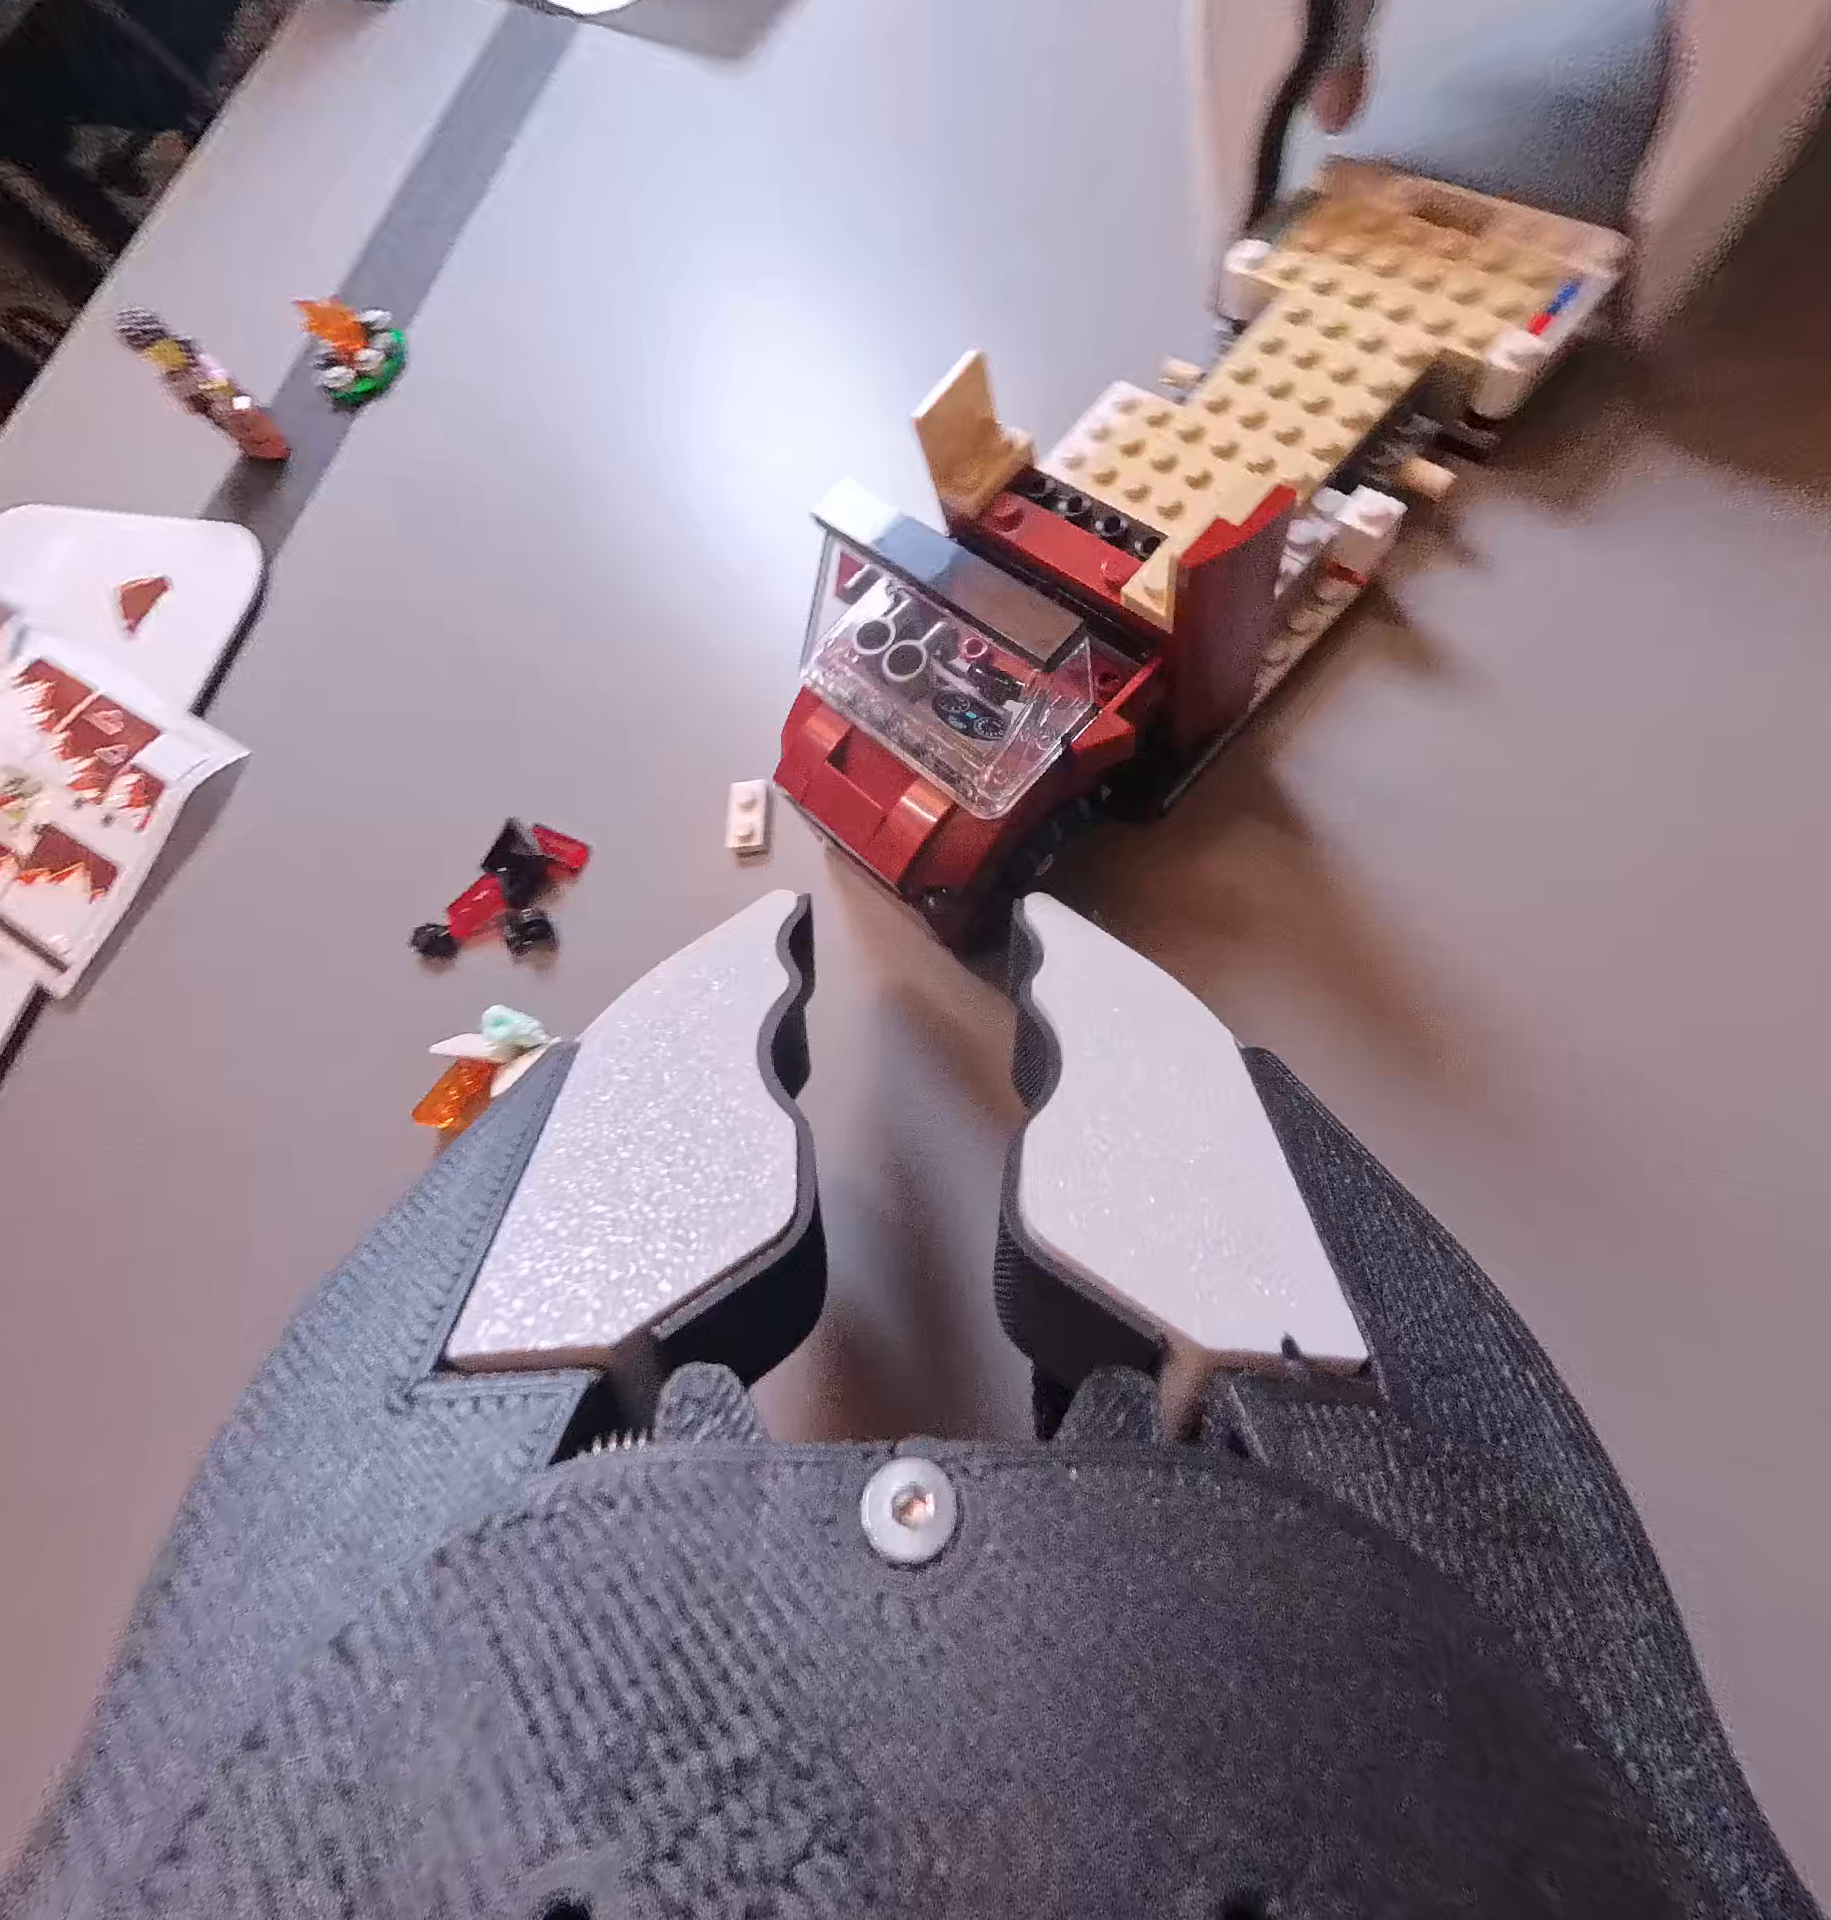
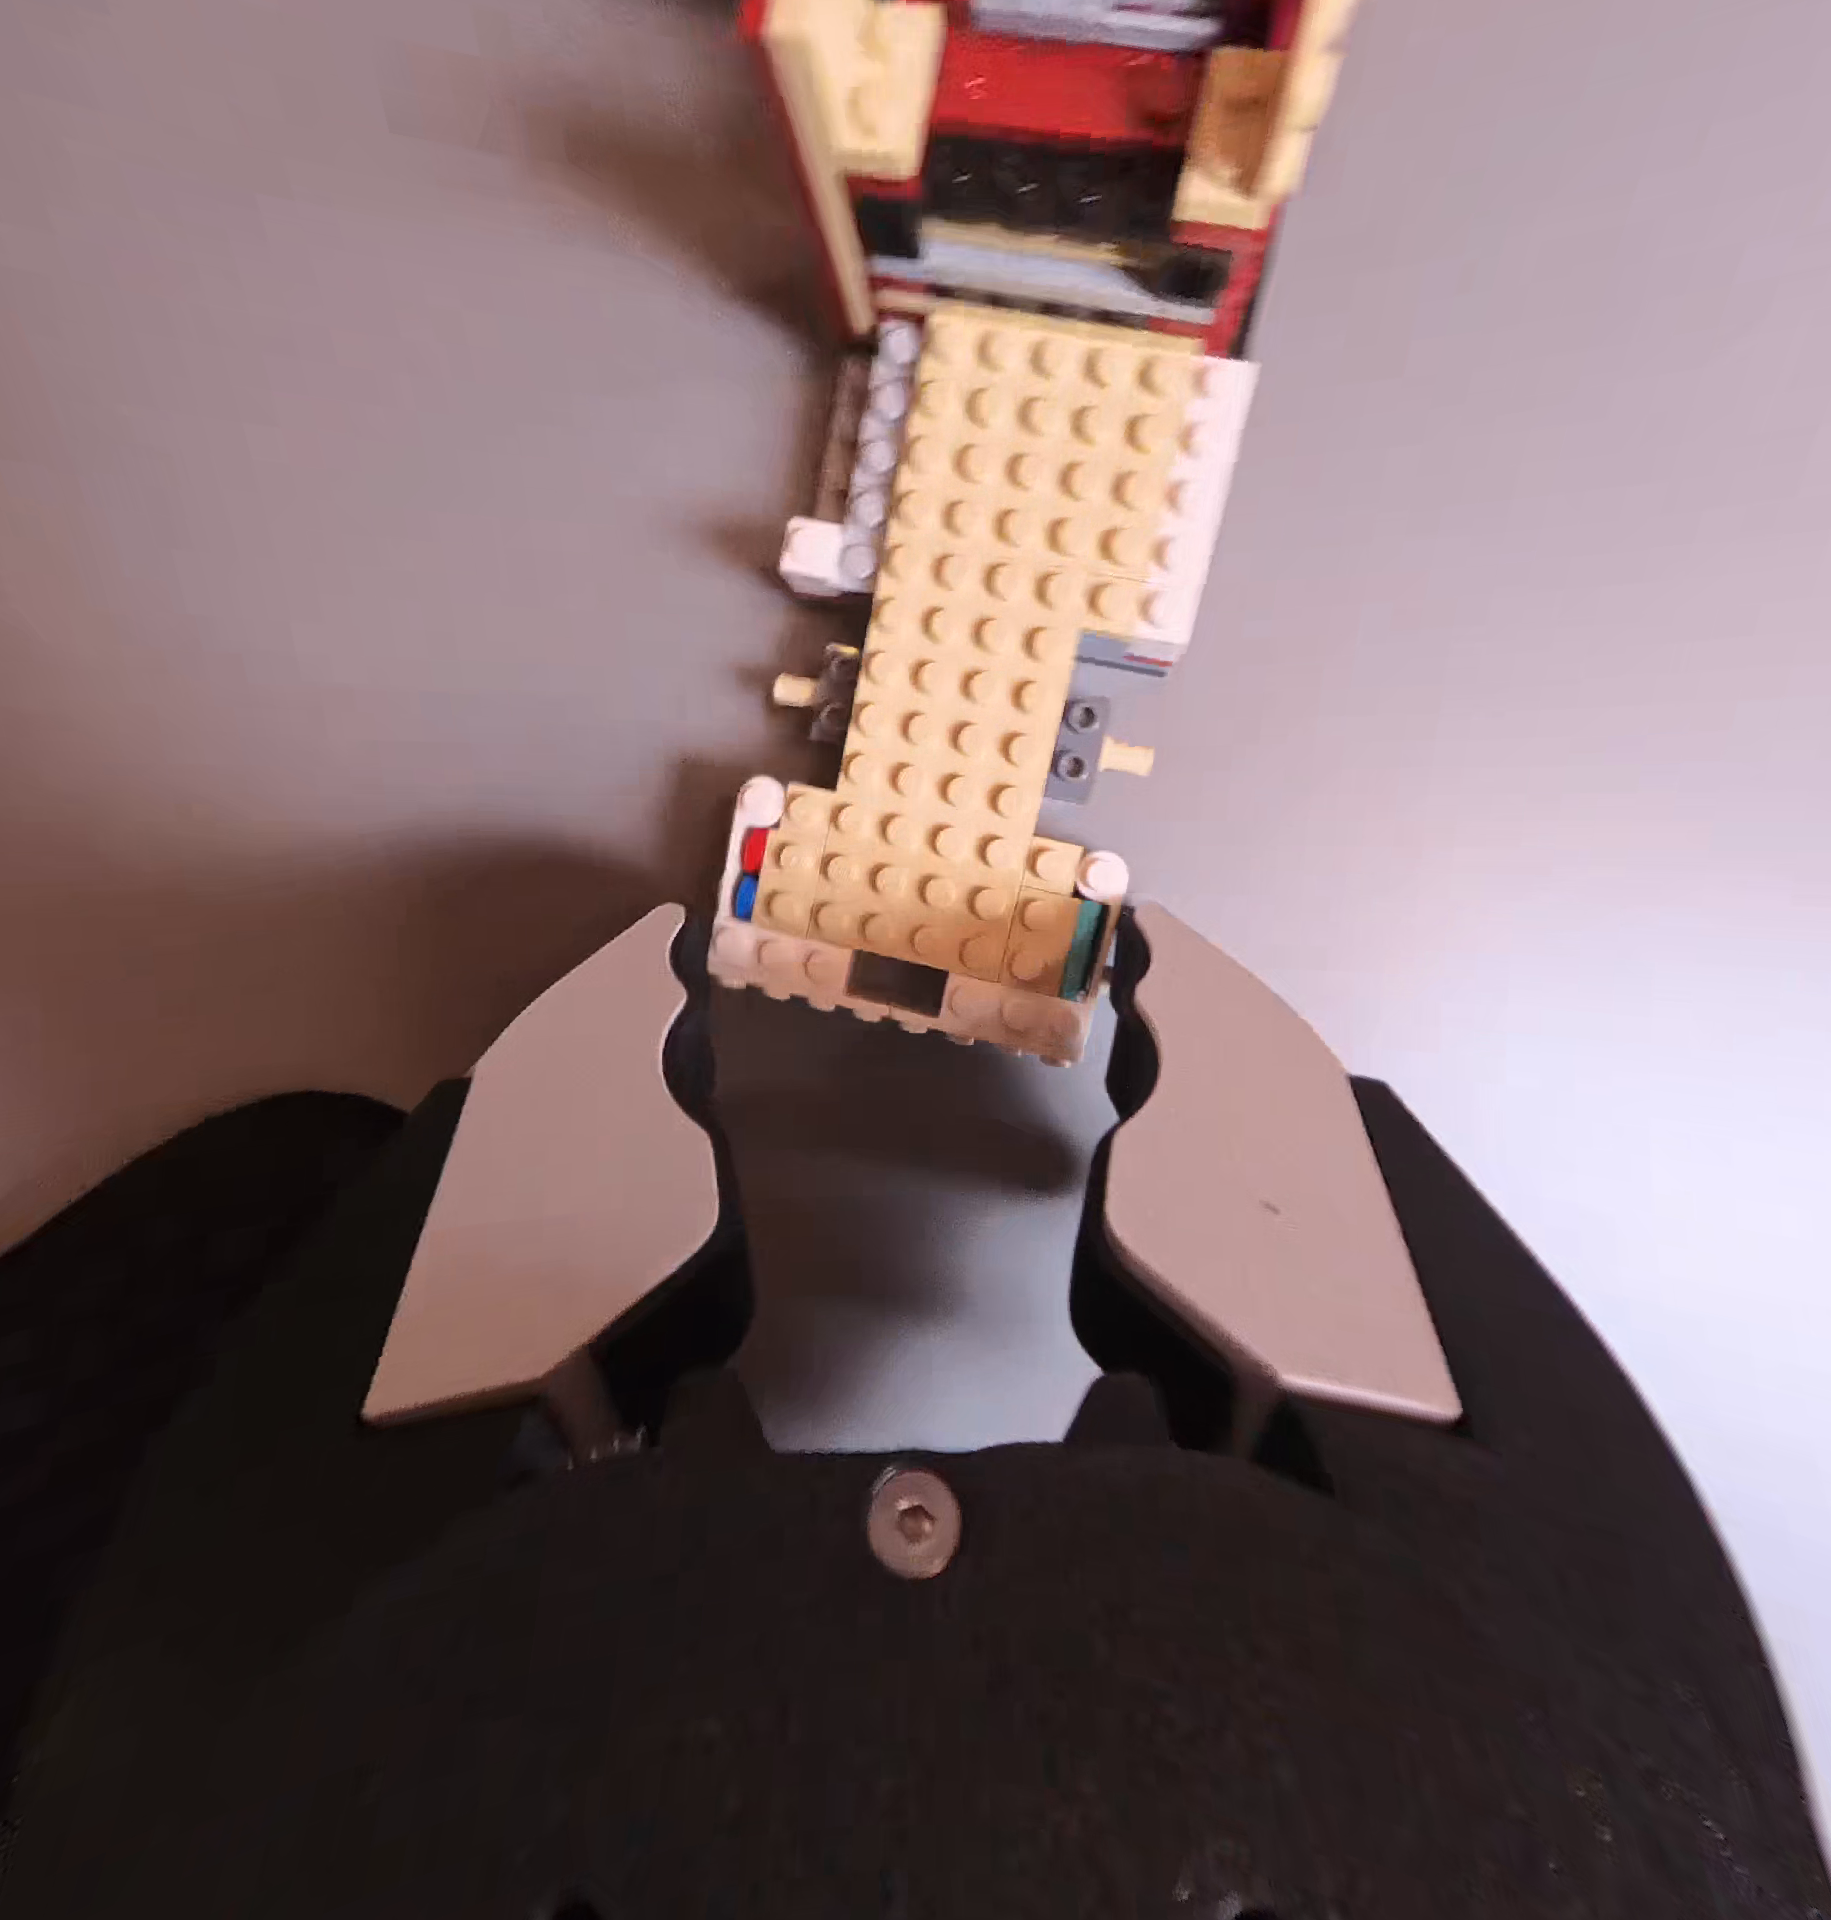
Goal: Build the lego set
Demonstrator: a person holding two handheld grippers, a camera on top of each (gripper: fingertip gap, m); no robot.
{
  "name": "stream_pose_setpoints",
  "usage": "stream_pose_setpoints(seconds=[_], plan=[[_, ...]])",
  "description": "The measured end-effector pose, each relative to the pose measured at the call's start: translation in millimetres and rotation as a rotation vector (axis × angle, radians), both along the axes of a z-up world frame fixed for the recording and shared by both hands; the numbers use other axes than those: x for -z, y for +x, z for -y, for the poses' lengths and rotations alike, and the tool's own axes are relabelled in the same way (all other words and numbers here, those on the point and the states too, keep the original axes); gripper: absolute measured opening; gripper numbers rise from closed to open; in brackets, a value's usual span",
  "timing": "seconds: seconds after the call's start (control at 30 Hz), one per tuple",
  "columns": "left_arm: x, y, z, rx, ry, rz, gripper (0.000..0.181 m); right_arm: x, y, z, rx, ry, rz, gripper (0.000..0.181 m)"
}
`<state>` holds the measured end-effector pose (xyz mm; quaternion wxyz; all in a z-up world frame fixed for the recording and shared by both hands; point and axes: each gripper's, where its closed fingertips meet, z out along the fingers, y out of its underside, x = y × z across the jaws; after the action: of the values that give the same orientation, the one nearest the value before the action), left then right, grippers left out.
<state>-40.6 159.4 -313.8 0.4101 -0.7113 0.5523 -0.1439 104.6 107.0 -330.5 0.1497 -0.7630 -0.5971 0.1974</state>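
- Truck sits on table; right gripper brackets its rear end, fingers at both flanks (contact unclear), jaws wide.
- Left gripper gapes empty just before the cab.
- Risk: a skewed squeeze could pop rear plates or slide the truck.
- Small plate lies beside the cab; loose bits and booklet lie well left.

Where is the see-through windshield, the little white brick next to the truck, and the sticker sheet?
Clear windshield [image 1: 942, 717], left wrist view, middle pane.
Small white brick [image 1: 749, 818], left wrist view, studded top.
Sticker sheet [image 1: 69, 800], left wrist view, printed face.
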Motion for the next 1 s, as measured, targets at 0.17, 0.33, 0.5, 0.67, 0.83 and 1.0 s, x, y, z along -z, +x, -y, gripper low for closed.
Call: stream_pose_setpoints(seconds=[0.17,0.33,0.5,0.67,0.83,1.0], plan=[[-6,5,-18,-0.116,-0.004,0.067,0.026,0,-3,28,0.121,0.025,0.085,0.074],[-6,25,-28,-0.141,-0.001,0.085,0.023,-4,-17,59,0.357,0.052,0.099,0.065],[-10,47,-35,-0.108,0.023,0.092,0.023,-11,-62,102,0.265,0.007,-0.050,0.052],[-30,27,-35,-0.138,0.012,0.134,0.025,-18,-81,91,0.203,0.127,-0.130,0.050],[-31,7,31,0.041,-0.224,0.148,0.052,-9,-70,63,0.259,0.233,-0.060,0.063],[-7,-1,86,0.181,-0.369,0.073,0.077,-1,-69,45,0.310,0.222,-0.063,0.065]])
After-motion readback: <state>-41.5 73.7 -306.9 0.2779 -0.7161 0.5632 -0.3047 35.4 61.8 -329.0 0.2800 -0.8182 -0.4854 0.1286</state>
